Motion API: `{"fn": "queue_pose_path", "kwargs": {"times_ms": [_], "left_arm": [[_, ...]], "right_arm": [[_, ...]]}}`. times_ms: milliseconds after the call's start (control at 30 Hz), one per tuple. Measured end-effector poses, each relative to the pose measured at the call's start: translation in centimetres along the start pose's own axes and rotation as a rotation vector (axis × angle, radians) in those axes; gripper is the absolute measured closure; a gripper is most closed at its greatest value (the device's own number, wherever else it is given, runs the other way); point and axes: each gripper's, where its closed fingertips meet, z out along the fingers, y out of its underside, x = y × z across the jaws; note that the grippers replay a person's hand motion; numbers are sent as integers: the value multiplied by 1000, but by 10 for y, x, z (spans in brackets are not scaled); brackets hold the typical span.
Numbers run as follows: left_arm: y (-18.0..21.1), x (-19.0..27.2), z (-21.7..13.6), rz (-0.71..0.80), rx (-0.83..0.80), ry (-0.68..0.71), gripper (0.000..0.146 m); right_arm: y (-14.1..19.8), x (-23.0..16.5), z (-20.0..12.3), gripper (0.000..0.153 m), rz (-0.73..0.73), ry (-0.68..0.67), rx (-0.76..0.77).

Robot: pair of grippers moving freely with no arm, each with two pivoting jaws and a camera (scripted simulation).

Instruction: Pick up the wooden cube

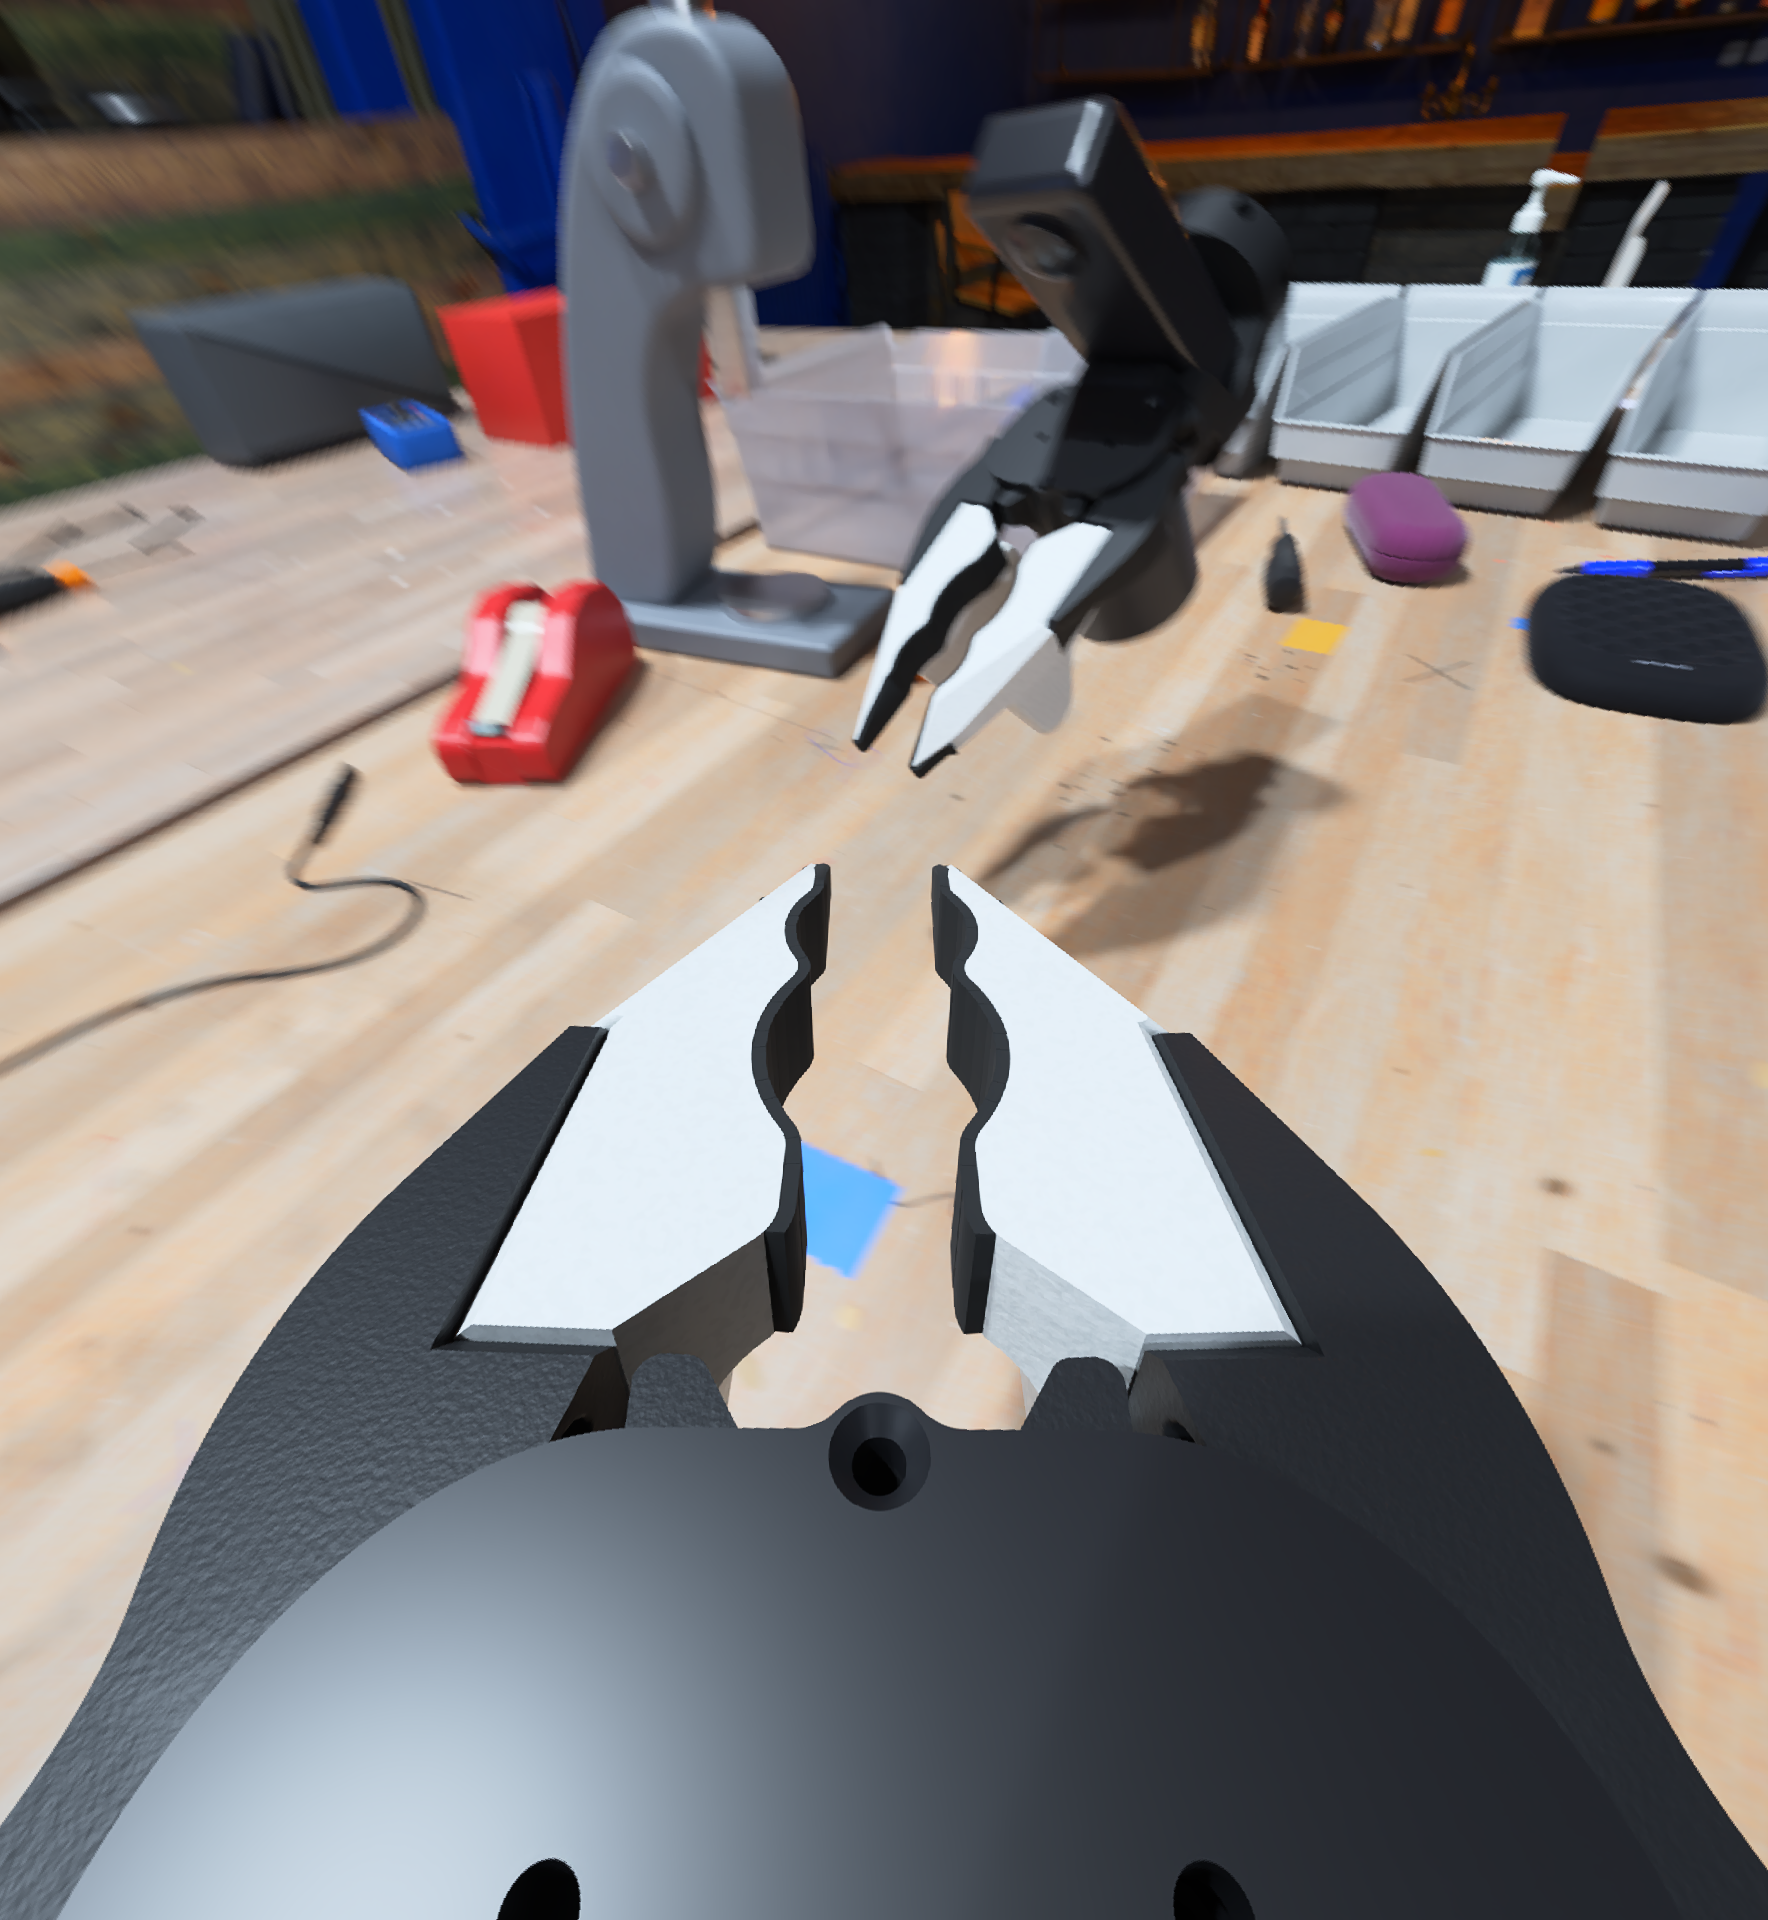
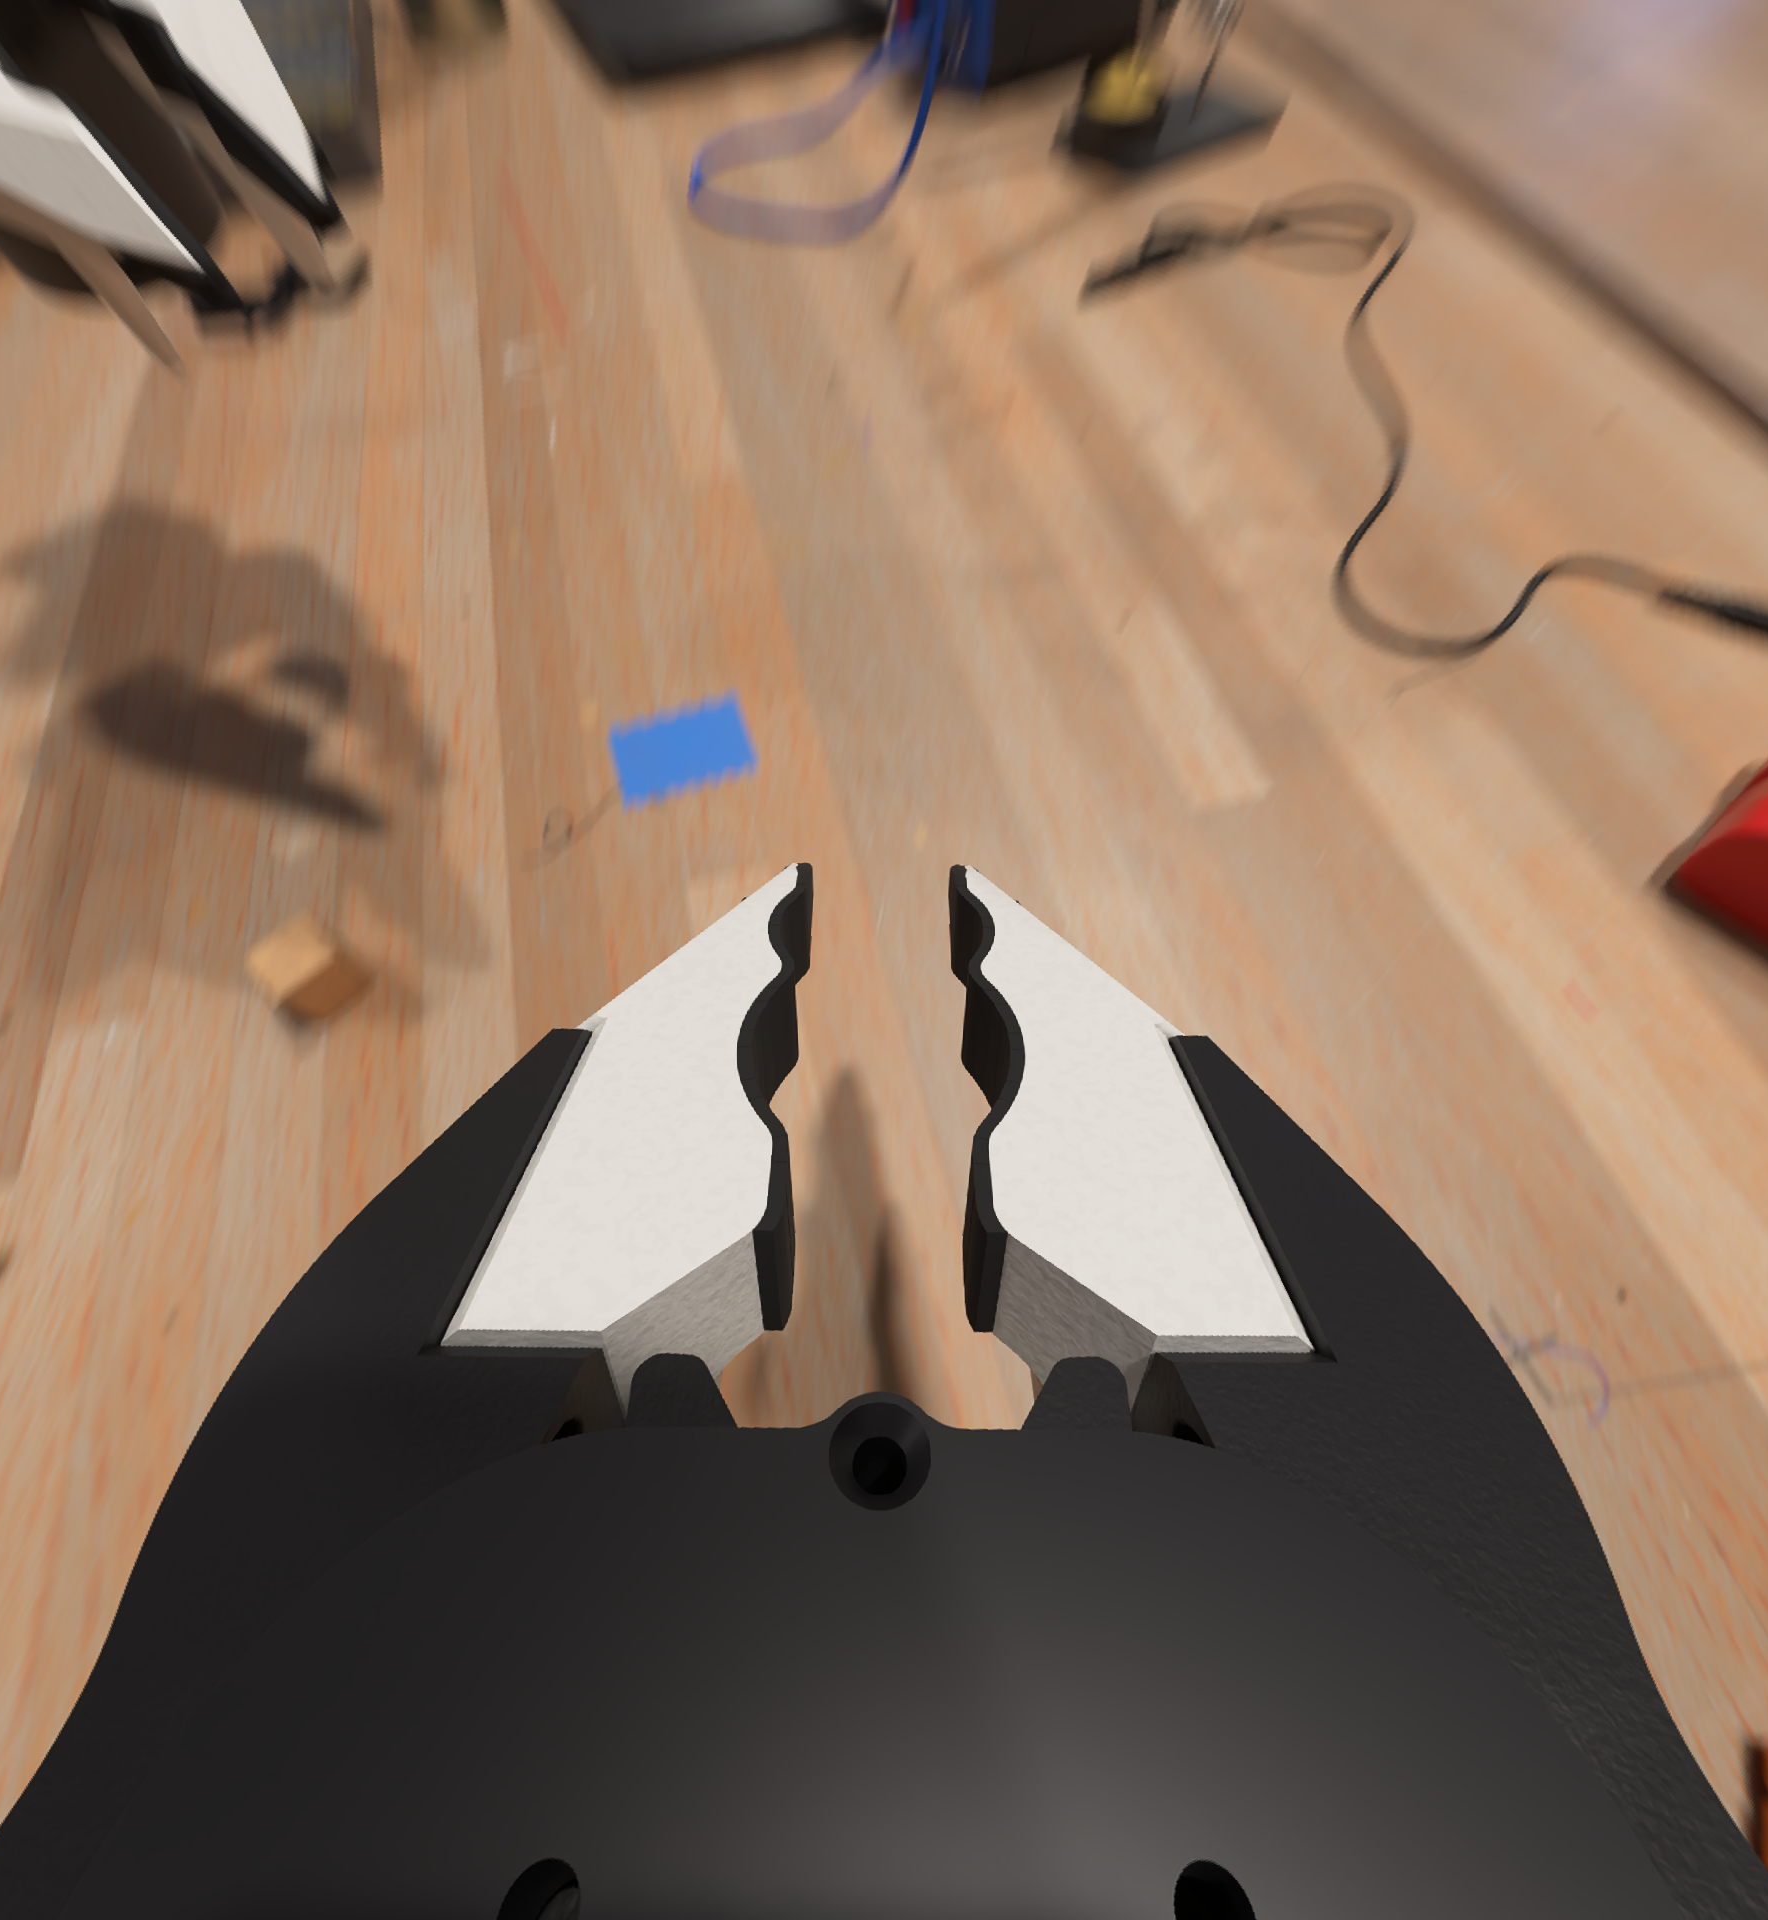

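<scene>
The small wooden cube (image 2: 306, 966) lies on the wooden bench (image 2: 963, 520), left of and slightly nearer than my right gripper's tips. My right gripper (image 2: 880, 878) is open and empty, above the bench, apart from the cube. It also shows in the left wrist view (image 1: 892, 750), hovering and pointing down. My left gripper (image 1: 882, 883) is open and empty above the bench. It shows blurred at the top left of the right wrist view (image 2: 272, 249). The cube does not show in the left wrist view.
A blue tape patch (image 2: 682, 748) lies on the bench beyond the cube. A red tape dispenser (image 1: 532, 681), a grey stand (image 1: 672, 312), a black cable (image 1: 340, 894), a clear tub (image 1: 859, 436), grey bins (image 1: 1524, 416) and a black pad (image 1: 1644, 649) sit farther off.
</scene>
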Motion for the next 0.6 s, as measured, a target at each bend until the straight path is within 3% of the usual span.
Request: {"fn": "queue_pose_path", "kwargs": {"times_ms": [67,233,333,600], "left_arm": [[9,24,3,-48,-59,29,126],[62,86,15,-158,-292,77,125],[84,93,20,-97,-388,-17,122],[126,109,41,-128,-561,18,116]], "right_arm": [[24,-10,-5,127,-9,-85,-153],[48,-21,5,137,-77,-160,-244],[62,-19,12,139,-96,-152,-311],[74,-23,23,152,-127,-175,-329]]}}
